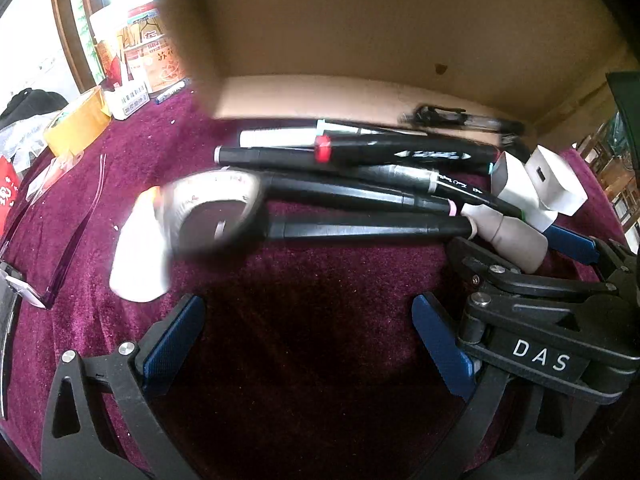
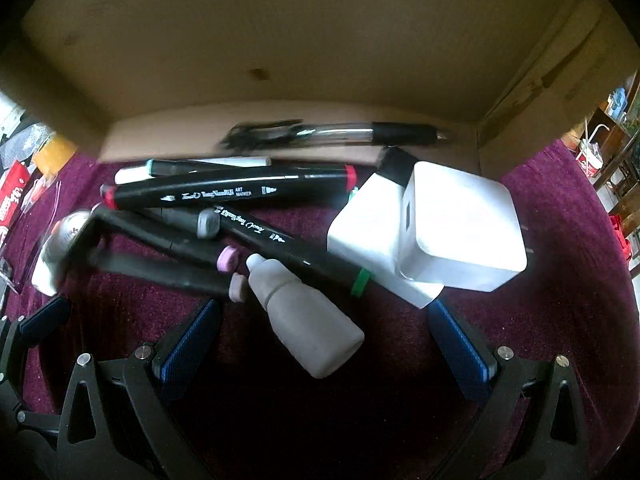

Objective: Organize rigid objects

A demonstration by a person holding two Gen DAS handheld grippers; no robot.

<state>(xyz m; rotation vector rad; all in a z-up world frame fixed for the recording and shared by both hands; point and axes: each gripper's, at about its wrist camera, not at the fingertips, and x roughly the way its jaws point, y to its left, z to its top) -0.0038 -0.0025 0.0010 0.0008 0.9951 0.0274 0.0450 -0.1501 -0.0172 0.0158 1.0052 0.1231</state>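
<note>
My pads are blue on black frames. The cloth is plain maroon, the box tan. Markers are black, one red-capped; the charger white, the bottle grey.

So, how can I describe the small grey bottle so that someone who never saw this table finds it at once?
Start at the open cardboard box lying on the purple cloth, with black markers piled before its mouth. At the pile's near edge, beside the white charger, lies the small grey bottle. It alone is short, plump and matte grey with a narrow neck.
</note>
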